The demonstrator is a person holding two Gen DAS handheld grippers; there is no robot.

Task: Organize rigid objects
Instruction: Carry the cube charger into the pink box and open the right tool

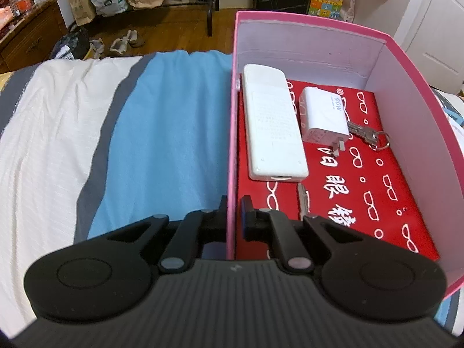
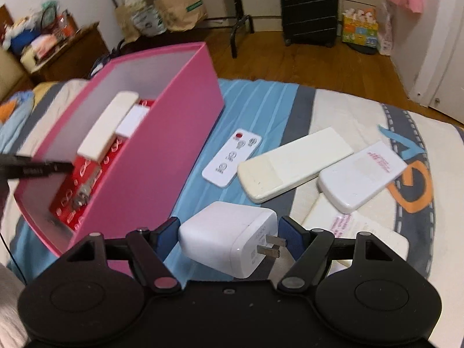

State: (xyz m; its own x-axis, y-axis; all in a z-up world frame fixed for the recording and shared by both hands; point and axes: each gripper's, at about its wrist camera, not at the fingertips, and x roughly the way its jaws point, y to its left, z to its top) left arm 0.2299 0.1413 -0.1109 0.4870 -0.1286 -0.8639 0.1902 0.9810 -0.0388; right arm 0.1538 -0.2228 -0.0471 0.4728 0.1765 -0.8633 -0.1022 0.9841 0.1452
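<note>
My left gripper (image 1: 232, 213) is shut on the left wall of the pink box (image 1: 232, 116), one finger inside and one outside. In the box, on a red printed lining (image 1: 377, 188), lie a long white remote (image 1: 272, 124), a white charger (image 1: 322, 116) and a bunch of keys (image 1: 368, 136). My right gripper (image 2: 229, 236) is shut on a second white charger (image 2: 226, 240), held above the bed beside the pink box (image 2: 162, 150), its prongs towards the right pad. The jaws stand wide around it.
On the bedcover to the right of the box lie a small flat remote (image 2: 232, 158), a cream remote (image 2: 295, 162), a white remote (image 2: 362, 174) and another white one (image 2: 362, 232) near my right fingers. Beyond the bed are wooden floor, a suitcase (image 2: 308, 8) and paper bags.
</note>
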